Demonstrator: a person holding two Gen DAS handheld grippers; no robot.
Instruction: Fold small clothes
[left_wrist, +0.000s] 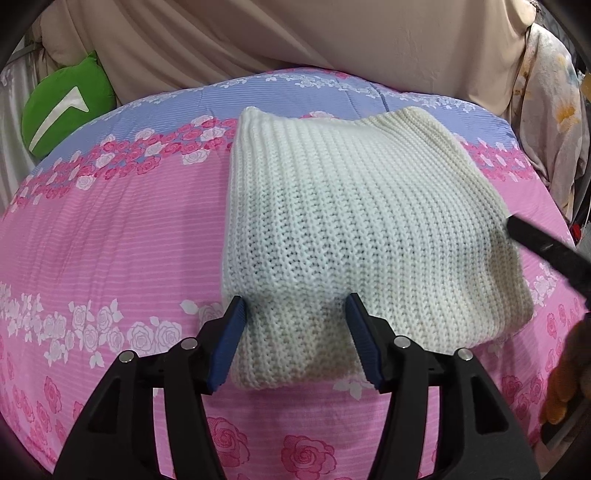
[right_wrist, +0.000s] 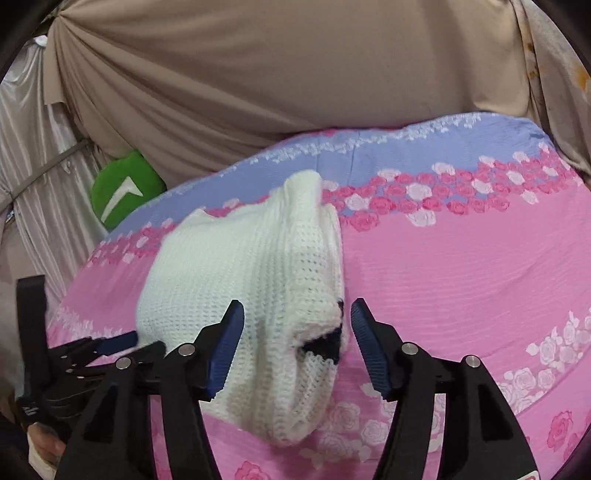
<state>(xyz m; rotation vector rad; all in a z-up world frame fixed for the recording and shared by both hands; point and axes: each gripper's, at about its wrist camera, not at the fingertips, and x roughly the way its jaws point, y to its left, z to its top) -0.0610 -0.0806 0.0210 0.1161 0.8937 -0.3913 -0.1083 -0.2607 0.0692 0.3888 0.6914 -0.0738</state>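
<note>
A folded cream knit garment (left_wrist: 347, 218) lies on the pink floral bedspread (left_wrist: 110, 240). My left gripper (left_wrist: 295, 314) is open, its blue pads either side of the garment's near left corner, which lies between the jaws. In the right wrist view the same garment (right_wrist: 251, 280) shows white, with a dark patch at its near right edge. My right gripper (right_wrist: 297, 321) is open around that near right corner. The left gripper also shows in the right wrist view (right_wrist: 110, 343), at the garment's left side. The right gripper's finger shows at the right edge of the left wrist view (left_wrist: 546, 251).
A green cushion (left_wrist: 62, 110) sits at the bed's far left. Beige draped cloth (left_wrist: 295, 37) backs the bed. A floral cloth (left_wrist: 554, 110) hangs at the right. A brown plush thing (left_wrist: 565, 384) is at the right edge. Bare bedspread lies to the left and right of the garment.
</note>
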